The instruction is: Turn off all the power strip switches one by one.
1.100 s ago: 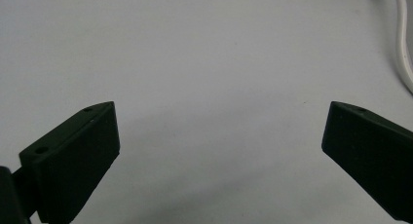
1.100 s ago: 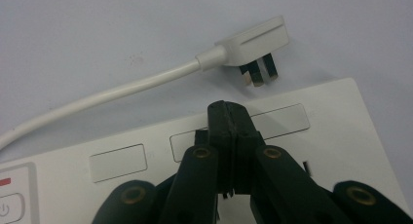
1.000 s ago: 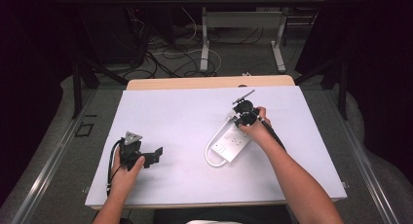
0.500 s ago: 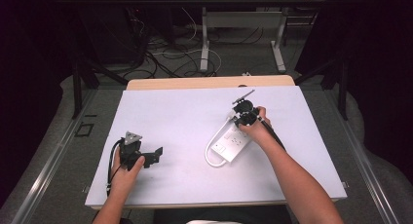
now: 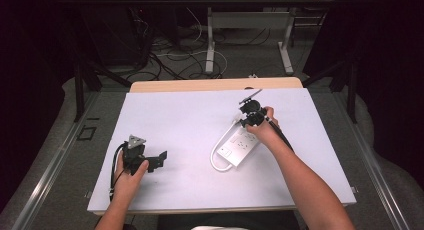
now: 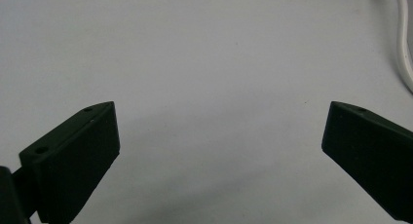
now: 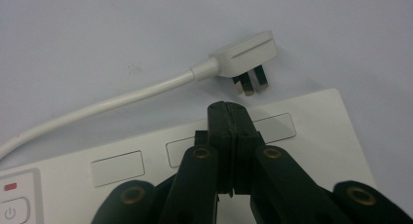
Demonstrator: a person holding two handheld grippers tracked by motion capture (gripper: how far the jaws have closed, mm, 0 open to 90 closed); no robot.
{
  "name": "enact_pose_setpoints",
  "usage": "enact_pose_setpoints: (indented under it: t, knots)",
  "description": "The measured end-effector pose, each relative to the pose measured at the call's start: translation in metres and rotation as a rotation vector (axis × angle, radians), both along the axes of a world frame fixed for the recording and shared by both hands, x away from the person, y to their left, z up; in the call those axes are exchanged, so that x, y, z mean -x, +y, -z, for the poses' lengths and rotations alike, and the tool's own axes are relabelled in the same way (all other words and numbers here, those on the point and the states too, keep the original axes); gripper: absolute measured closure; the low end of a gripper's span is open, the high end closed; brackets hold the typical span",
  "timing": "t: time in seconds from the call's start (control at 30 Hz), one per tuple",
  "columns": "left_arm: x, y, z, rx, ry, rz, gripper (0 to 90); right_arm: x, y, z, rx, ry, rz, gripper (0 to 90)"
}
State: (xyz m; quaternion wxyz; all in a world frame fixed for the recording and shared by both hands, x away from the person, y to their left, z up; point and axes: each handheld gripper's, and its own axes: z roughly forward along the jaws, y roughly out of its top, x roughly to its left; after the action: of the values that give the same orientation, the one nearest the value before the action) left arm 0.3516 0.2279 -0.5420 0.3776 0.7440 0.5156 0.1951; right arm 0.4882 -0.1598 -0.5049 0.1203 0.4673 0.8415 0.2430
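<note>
**Closed jaws poised over power strip, plug lying loose beside it**

Seen from above: white power strip [image 5: 239, 147] lying at an angle right of centre on the pale surface [image 5: 175, 115], its white cable [image 5: 216, 155] looping round the near end. Right hand-held gripper [image 5: 246, 121] held down over the far end of the strip, jaws pressed together with nothing between them, tips just above the strip's face in the right gripper view [image 7: 229, 118]. White plug [image 7: 242, 57] resting on its side on the surface just beyond the strip's edge, pins [image 7: 250, 83] pointing back toward the sockets, not inserted. Power button [image 7: 10, 213] and red indicator at the strip's other end. Left hand-held gripper [image 5: 159, 159] parked well apart on the left, jaws spread wide [image 6: 219, 151] over bare surface, holding nothing.

Likely step: lining up on the loose plug, grasp not yet made. Next move by this reading: opening the right jaws, reaching slightly past the strip's edge, closing on the plug body rather than the cable, then turning the pins down toward a socket.
</note>
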Motion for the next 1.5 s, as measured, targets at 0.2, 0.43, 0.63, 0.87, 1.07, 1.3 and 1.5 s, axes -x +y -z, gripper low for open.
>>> enact_pose_setpoints:
  t: [0.2, 0.43, 0.63, 0.87, 1.07, 1.3, 1.5]
  knots:
    - [0.0, 0.0, 0.0, 0.0, 0.003, 0.0, 0.4, -0.002, -0.002, -0.003, 0.005, -0.003, 0.0, 90.0]
    - [0.0, 0.0, 0.0, 0.001, 0.003, 0.0, 0.4, -0.005, -0.005, -0.009, 0.019, -0.019, -0.003, 90.0]
    - [0.0, 0.0, 0.0, 0.001, 0.003, 0.0, 0.3, -0.011, -0.009, -0.01, 0.027, -0.027, 0.009, 90.0]
    - [0.0, 0.0, 0.0, 0.002, 0.006, 0.001, 0.3, -0.021, -0.018, -0.012, 0.061, -0.012, 0.029, 90.0]
    - [0.0, 0.0, 0.0, 0.002, 0.003, 0.001, 0.3, -0.028, -0.025, -0.012, 0.055, -0.012, 0.061, 90.0]
    - [0.0, 0.0, 0.001, 0.005, -0.006, -0.003, 0.3, -0.033, -0.027, -0.008, 0.031, 0.021, 0.093, 90.0]
    - [0.0, 0.0, 0.0, 0.002, -0.002, -0.001, 0.4, -0.036, -0.025, -0.003, 0.028, 0.035, 0.075, 90.0]
